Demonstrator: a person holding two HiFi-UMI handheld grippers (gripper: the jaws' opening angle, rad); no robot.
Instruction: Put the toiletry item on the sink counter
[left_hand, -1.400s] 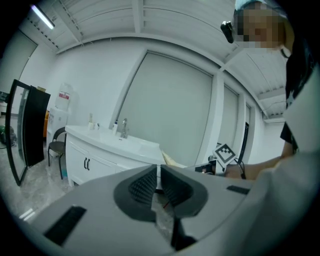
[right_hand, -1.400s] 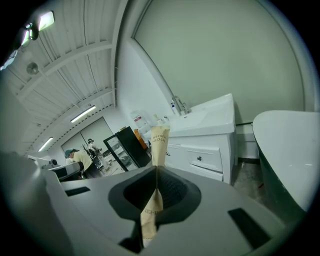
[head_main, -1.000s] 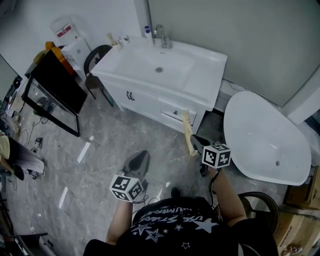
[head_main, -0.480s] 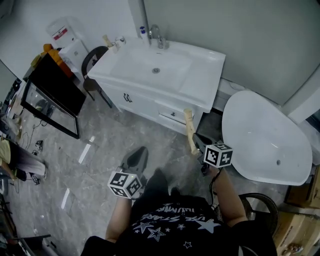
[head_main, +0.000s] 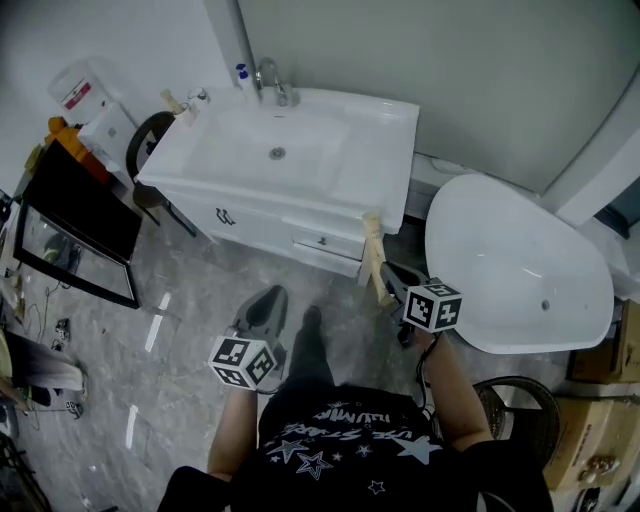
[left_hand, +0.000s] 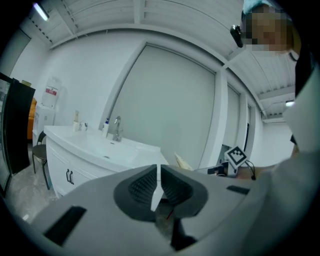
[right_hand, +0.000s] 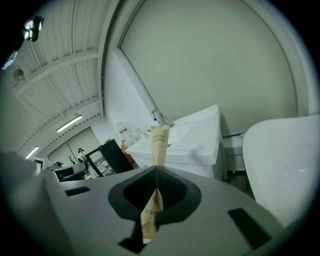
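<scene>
Between the jaws of my right gripper (right_hand: 156, 169) sits the paper-sleeved toothbrush (right_hand: 159, 141), pinched flat near its lower end. The jaws are pressed almost together on the thin sleeve, and the rest of it stands out past the tips. Head view now: the sleeve's long axis runs up the frame, leaning a touch left, aimed at the near right corner of the sink counter (head_main: 378, 150). That counter lies above and left of the gripper, well apart from it, with the vanity's drawer front (head_main: 322, 240) in between. So the item is in my hand, not on the counter; it's the carrying step, I'd say, with the setting-down all to come. My left gripper (head_main: 268, 308) hangs at lower left of the frame, jaws closed on nothing. It looks farther from the flat stretch right of the basin (head_main: 275, 150), so the right is the nearer hand. The bathtub (head_main: 510, 260) fills the right of the frame, near my right arm. My guess is to reach up-frame and left, clear the counter edge, and lay the sleeve on that bare strip.
</scene>
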